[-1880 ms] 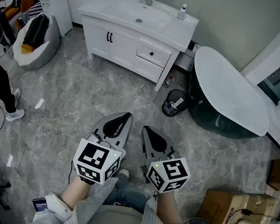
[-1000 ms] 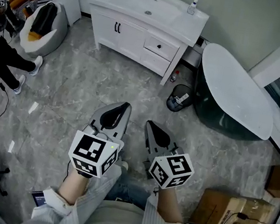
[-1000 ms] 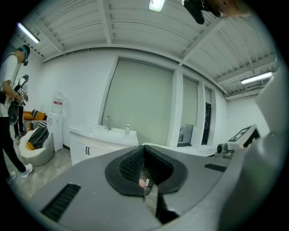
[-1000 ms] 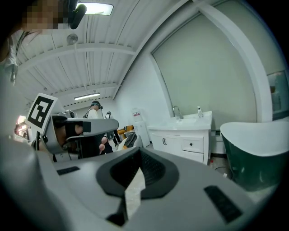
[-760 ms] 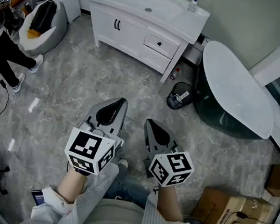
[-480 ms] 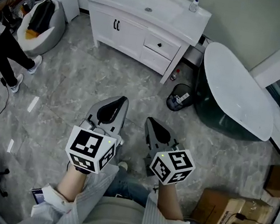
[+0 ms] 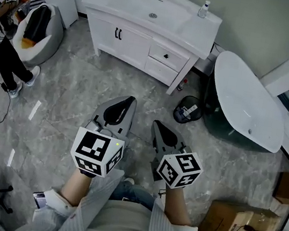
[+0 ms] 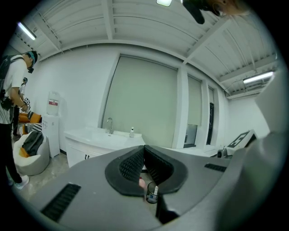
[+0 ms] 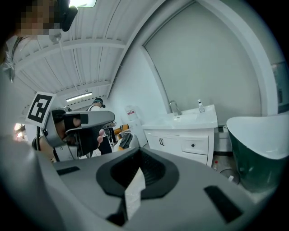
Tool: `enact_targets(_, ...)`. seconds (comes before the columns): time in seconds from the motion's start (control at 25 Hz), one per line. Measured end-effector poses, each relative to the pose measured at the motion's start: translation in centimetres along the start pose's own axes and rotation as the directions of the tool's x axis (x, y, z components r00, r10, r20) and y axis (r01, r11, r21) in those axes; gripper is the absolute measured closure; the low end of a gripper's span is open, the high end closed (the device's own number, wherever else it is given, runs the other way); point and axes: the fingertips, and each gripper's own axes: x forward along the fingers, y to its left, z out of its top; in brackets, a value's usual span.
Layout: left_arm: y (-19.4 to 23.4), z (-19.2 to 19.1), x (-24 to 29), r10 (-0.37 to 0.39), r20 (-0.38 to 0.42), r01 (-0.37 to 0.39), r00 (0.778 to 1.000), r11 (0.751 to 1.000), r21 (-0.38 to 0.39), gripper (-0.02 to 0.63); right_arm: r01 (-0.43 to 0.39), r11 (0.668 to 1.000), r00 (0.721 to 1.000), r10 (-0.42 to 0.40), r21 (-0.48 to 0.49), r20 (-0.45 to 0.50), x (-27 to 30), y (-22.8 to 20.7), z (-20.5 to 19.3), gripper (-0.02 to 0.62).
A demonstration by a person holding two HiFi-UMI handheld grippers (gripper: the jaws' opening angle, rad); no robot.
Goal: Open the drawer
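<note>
Nearest, by the floor's right edge, an open cardboard box [image 7: 233,227] holds a cable and some pale items. The left claw [image 7: 131,100] and right claw [image 7: 156,123] are both pinched shut with nothing in them, side by side above the marble floor [image 7: 76,101]. Over the last second they have been carried forward, and the white vanity [image 7: 123,41] now looks slightly larger. The approach is under way, but contact is still well off. Beyond the claws a small dark waste bin [image 7: 188,109] holds scraps of rubbish, near the vanity's right leg. The upper drawer [image 7: 176,61] is closed, on the vanity's right side, its black knob [image 7: 166,56] untouched. The sink basin [image 7: 150,11] looks empty.
</note>
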Motion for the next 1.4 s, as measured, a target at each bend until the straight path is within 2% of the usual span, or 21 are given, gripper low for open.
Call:
enact_targets(0.4, 5.6, 1.5, 6.4, -0.062, -0.014, 0.062, 0.998, 0.998, 0.017, 0.589, 0.056, 0.998, 0.998, -0.056, 0.018, 0.001, 7.9, -3.0, 2.6, 0.591)
enact_targets(0.68, 9.3, 2.0, 8.8, -0.092, -0.031, 0.093, 0.995, 0.995, 0.026, 0.589, 0.094, 0.995, 0.996, -0.094, 0.037, 0.003, 12.1, -4.1, 3.5, 0.591)
enact_targets(0.92, 10.5, 1.1, 10.4, -0.116, -0.066, 0.117, 0.991, 0.993, 0.012, 0.589, 0.127, 0.990, 0.992, -0.126, 0.065, -0.016, 13.4, -5.3, 3.4, 0.591)
enact_targets(1.4, 11.6, 0.2, 16.4, -0.113, -0.091, 0.113, 0.989, 0.994, -0.007, 0.589, 0.162, 0.982, 0.987, -0.160, 0.094, -0.029, 16.0, -11.4, 4.6, 0.591)
